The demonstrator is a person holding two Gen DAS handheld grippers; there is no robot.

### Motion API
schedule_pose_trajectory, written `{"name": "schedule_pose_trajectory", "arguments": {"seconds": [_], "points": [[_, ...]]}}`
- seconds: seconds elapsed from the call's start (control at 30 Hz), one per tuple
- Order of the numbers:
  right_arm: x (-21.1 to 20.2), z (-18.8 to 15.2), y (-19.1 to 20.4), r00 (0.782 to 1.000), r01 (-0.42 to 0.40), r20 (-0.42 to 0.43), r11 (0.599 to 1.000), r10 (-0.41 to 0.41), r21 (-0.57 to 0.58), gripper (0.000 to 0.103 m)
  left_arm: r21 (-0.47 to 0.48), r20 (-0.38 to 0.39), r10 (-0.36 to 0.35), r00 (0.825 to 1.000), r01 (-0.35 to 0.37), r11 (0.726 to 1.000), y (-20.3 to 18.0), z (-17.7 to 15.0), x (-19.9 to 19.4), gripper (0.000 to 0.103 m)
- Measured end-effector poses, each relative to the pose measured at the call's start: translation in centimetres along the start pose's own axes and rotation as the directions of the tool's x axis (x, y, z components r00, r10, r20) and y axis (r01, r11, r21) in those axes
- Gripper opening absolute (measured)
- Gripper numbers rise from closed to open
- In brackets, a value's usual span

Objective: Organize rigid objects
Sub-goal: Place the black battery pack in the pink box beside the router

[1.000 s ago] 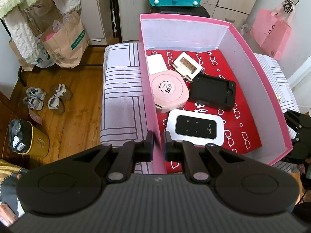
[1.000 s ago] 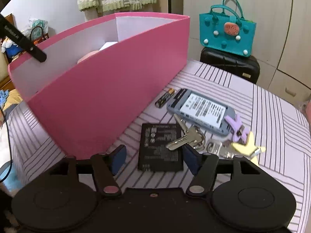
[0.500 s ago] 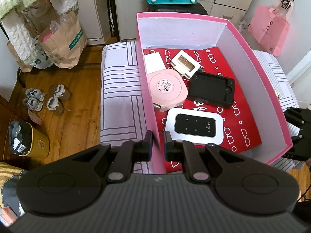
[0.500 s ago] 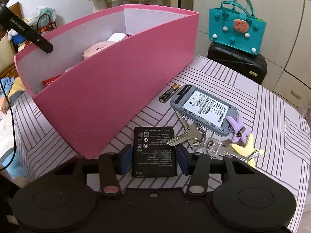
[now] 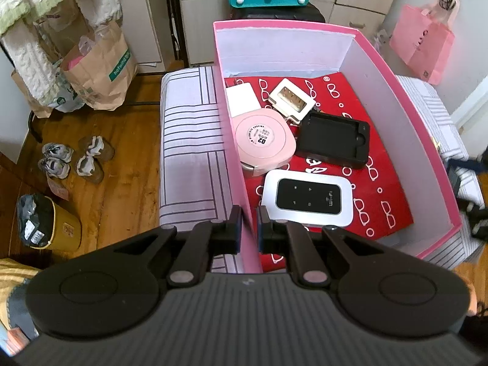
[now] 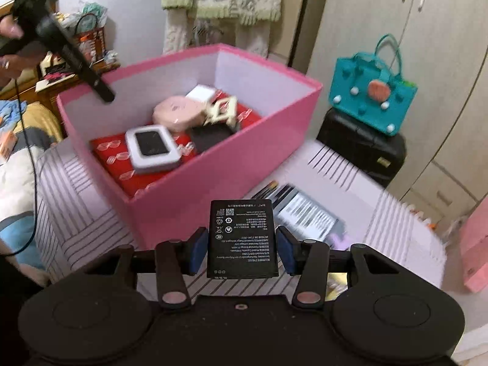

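Above the bed's edge: battery (image 6: 243,238) clamped in right gripper (image 6: 243,251) may slip sideways; left gripper (image 5: 248,228) pinches box (image 5: 236,164) wall.

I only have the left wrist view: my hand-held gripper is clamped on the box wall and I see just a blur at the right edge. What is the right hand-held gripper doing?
Observer: The right hand-held gripper is shut on a flat black battery, held clear of the striped tabletop.
Operator: Is anything left outside the box?
Observer: Yes, a grey device with a printed label lies on the striped surface beside the pink box; it is blurred.
Operator: Is my left hand-held gripper visible from there?
Observer: Yes, the left hand-held gripper shows as a dark finger reaching down onto the box's far rim.
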State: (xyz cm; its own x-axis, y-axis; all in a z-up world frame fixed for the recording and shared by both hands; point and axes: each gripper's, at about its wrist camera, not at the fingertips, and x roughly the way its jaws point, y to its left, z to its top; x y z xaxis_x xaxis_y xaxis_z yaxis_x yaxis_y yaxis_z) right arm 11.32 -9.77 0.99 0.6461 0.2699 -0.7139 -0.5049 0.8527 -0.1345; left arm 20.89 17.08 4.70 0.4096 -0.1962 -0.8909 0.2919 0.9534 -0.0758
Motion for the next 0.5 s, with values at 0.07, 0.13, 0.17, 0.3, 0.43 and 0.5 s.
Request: {"name": "schedule_pose_trajectory", "arguments": {"seconds": [0.07, 0.13, 0.17, 0.3, 0.43, 0.5], "points": [[-0.6, 1.2, -1.0, 1.000, 0.007, 0.019, 1.000, -0.007, 0.017, 0.054, 0.016, -0.012, 0.004, 1.000, -0.003, 1.000, -0.2, 0.2, -0.1, 0.009], [-1.2, 2.6, -1.8, 0.999, -0.004, 0.046, 0.999, 0.002, 0.034, 0.054, 0.030, -0.018, 0.009, 1.000, -0.008, 1.000, -0.3, 0.3, -0.2, 0.009], [-1.6, 3.4, -2.0, 0.998, -0.019, 0.062, 0.999, 0.017, 0.036, 0.054, 0.035, -0.020, 0.010, 1.000, -0.009, 0.999, -0.4, 0.3, -0.2, 0.009], [-2.0, 6.5, -1.5, 0.984, -0.163, 0.076, 0.987, 0.163, -0.001, 0.054, 0.038, -0.021, 0.011, 1.000, -0.011, 0.999, -0.4, 0.3, -0.3, 0.009], [0.1, 9.2, 0.4, 0.958, -0.286, -0.019, 0.955, 0.286, -0.078, 0.054, 0.039, -0.020, 0.011, 1.000, -0.010, 0.999, -0.4, 0.3, -0.4, 0.009], [1.7, 10.2, 2.2, 0.939, -0.342, -0.099, 0.919, 0.328, -0.198, 0.054, 0.040, -0.020, 0.009, 1.000, -0.008, 0.999, -0.5, 0.3, -0.4, 0.009]]}}
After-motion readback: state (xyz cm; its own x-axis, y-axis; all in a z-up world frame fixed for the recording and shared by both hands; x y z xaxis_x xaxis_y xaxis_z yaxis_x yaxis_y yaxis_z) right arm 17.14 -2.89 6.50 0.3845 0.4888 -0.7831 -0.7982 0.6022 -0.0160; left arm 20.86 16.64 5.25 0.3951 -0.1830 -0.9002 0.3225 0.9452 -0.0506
